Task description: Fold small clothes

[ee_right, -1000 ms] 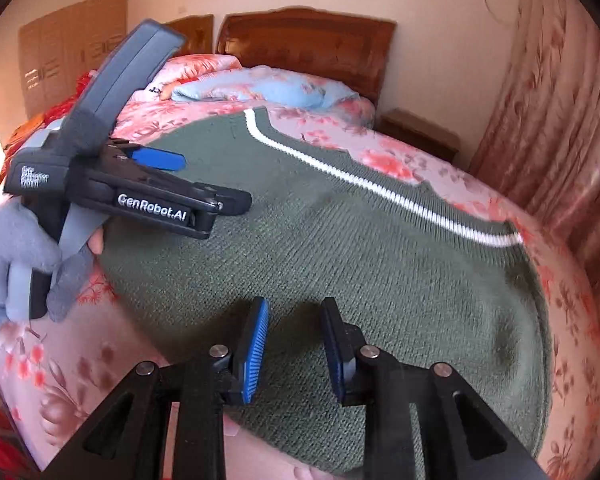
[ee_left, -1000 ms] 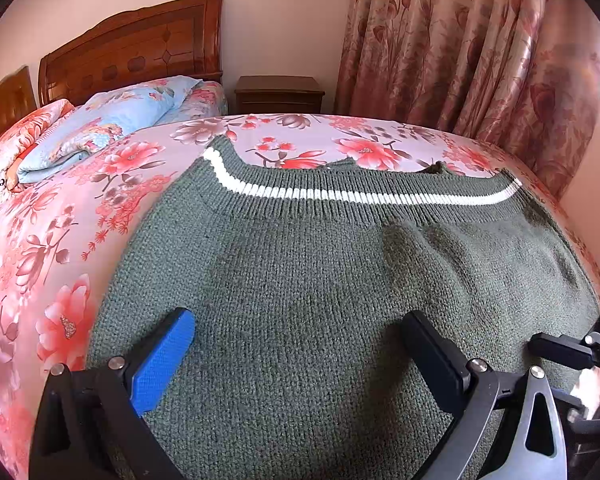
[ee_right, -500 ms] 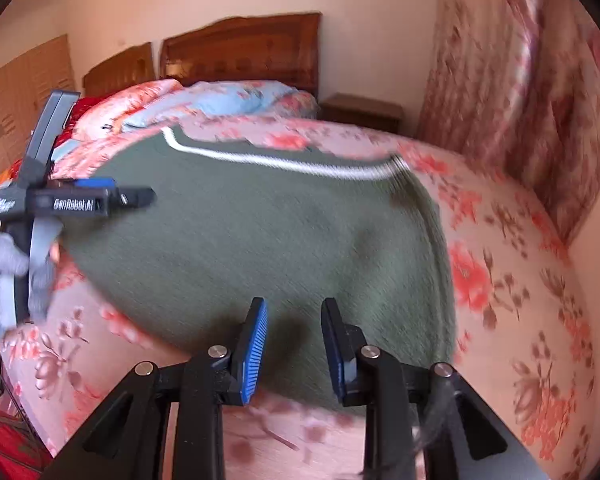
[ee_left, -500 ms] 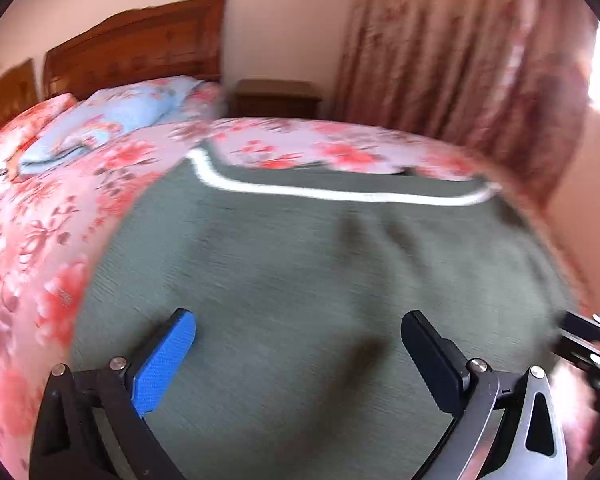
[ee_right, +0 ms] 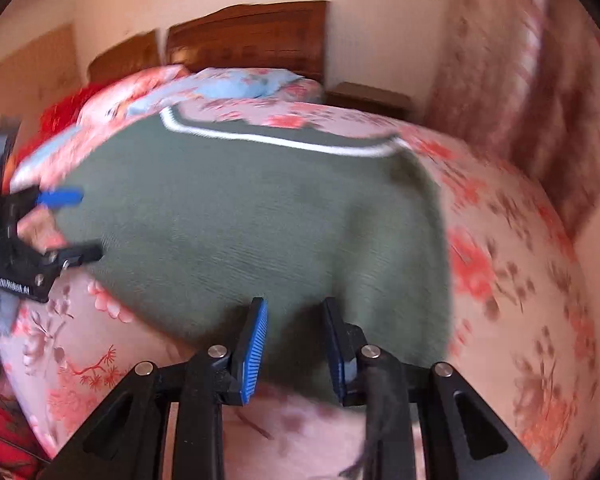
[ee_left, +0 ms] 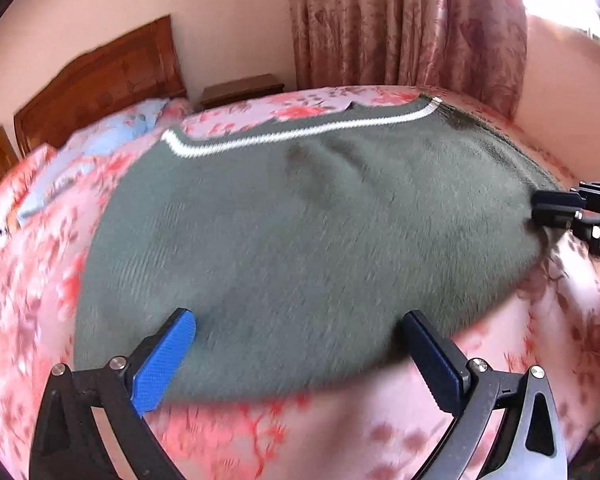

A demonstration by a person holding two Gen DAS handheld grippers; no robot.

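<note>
A dark green knitted sweater (ee_left: 300,208) with a white stripe along its far ribbed band lies spread flat on the floral bed (ee_left: 260,432). My left gripper (ee_left: 300,344) hovers over the sweater's near edge, open wide with nothing between its fingers. In the right wrist view it appears at the sweater's left edge (ee_right: 70,224). My right gripper (ee_right: 296,344) sits over the near right part of the sweater (ee_right: 260,216). Its blue pads stand a narrow gap apart and pinch nothing. In the left wrist view the right gripper (ee_left: 556,208) shows at the sweater's right edge.
Blue and pink pillows (ee_right: 236,88) lie at the head of the bed, below a wooden headboard (ee_right: 252,36). A brown nightstand (ee_left: 240,88) stands beside it. Floral curtains (ee_left: 400,20) hang along the far right. Bare floral sheet (ee_right: 520,280) lies right of the sweater.
The two grippers have moved apart: the left toward the sweater's left near edge, the right toward its right near edge. Both wrists rolled. Neither opening changed; the sweater stays flat.
</note>
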